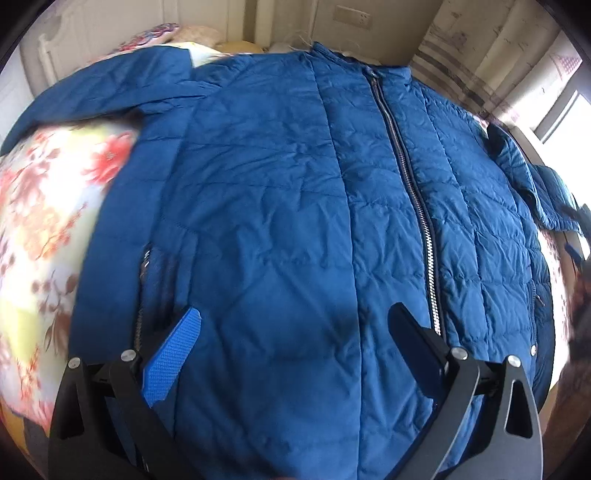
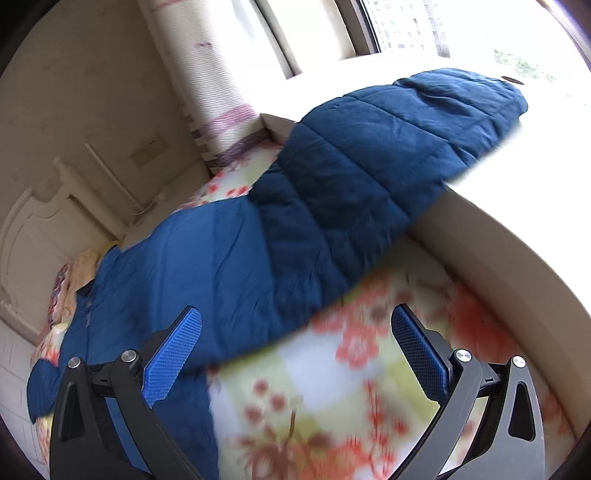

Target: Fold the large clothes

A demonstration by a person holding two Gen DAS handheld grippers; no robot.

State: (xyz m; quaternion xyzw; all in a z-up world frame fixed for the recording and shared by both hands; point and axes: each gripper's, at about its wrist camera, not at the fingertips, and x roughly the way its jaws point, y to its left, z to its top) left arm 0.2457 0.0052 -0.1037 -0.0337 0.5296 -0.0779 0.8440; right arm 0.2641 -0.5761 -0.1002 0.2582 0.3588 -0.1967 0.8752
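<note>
So there's a big blue quilted puffer jacket (image 1: 295,206) spread front-up across the bed, on a floral bedsheet (image 1: 40,206) with red and orange flowers on pale yellow. It's zipped shut, and the metal zipper (image 1: 410,188) runs down the middle from the collar at the headboard end to the hem nearest the camera. The left tool (image 1: 295,343) sits right over the lower front of the jacket near the hem, its fingers spread wide with nothing between them, so it's released; one blue grip pad (image 1: 173,358) is over the left panel close to a pocket zipper (image 1: 142,295), and the other finger is just beside the main zipper. One sleeve (image 1: 88,96) lies stretched out toward the bed's far left corner. From the right wrist view, the right tool (image 2: 295,350) is also spread wide and gripping nothing, with its blue pads (image 2: 417,354) over the floral sheet at the window side of the bed, and the jacket's edge passes just by its left finger. The other sleeve (image 2: 388,155) stretches out past the bed edge and lies over the white windowsill (image 2: 517,192), cuff toward the window (image 2: 406,26). The headboard (image 2: 29,229) and a pillow (image 2: 62,288) sit at the far end, and a striped curtain (image 2: 221,110) hangs in the corner. Both views are a bit motion-blurred.
</note>
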